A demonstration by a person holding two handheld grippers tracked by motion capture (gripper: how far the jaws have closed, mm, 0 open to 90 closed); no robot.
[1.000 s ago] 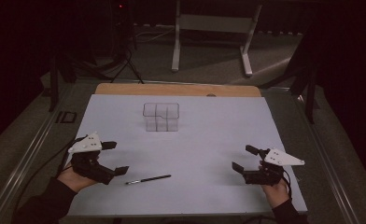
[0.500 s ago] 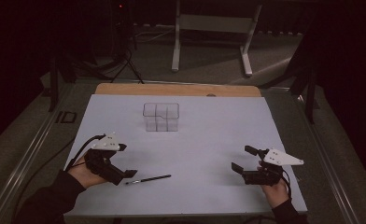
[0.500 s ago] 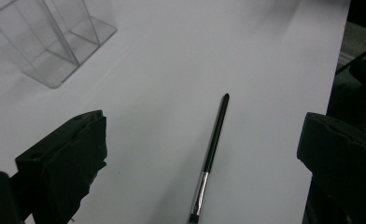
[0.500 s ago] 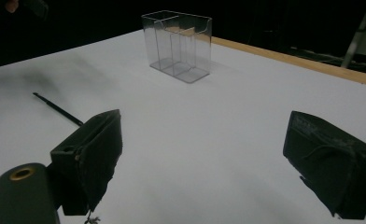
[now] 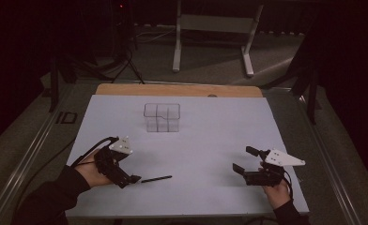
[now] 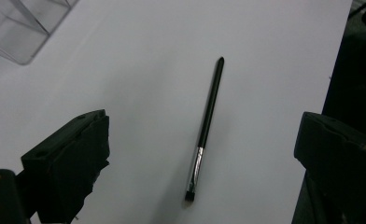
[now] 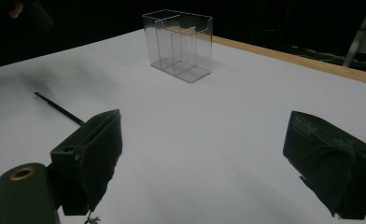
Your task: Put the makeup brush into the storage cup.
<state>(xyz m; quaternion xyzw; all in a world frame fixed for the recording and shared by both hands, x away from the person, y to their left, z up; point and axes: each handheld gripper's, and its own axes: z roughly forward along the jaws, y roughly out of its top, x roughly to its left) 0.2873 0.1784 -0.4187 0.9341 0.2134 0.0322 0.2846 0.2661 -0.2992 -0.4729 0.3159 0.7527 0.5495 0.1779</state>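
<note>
A thin black brush [image 5: 156, 178] with a silver ferrule lies flat on the white table sheet [image 5: 205, 136], near the front left. My left gripper [image 5: 125, 172] tilts down over the brush's left end. In the left gripper view, the brush [image 6: 207, 121] lies on the sheet between the wide-apart jaws of the left gripper [image 6: 204, 140], touching neither. My right gripper [image 5: 244, 159] rests open and empty near the front right. In the right gripper view, the right gripper [image 7: 204, 154] has bare sheet between its jaws and the brush [image 7: 59, 108] lies far off to the left.
A clear plastic organizer [image 5: 162, 117] with upright dividers stands at the table's middle back; it is also seen as the organizer [image 7: 179, 44] ahead of the right gripper. A wooden strip [image 5: 177, 90] runs along the far edge. Cables and stand legs lie on the dark floor beyond.
My left gripper has moved right and tipped downward, so its open jaws now straddle the brush. The right gripper and the brush have stayed where they were.
</note>
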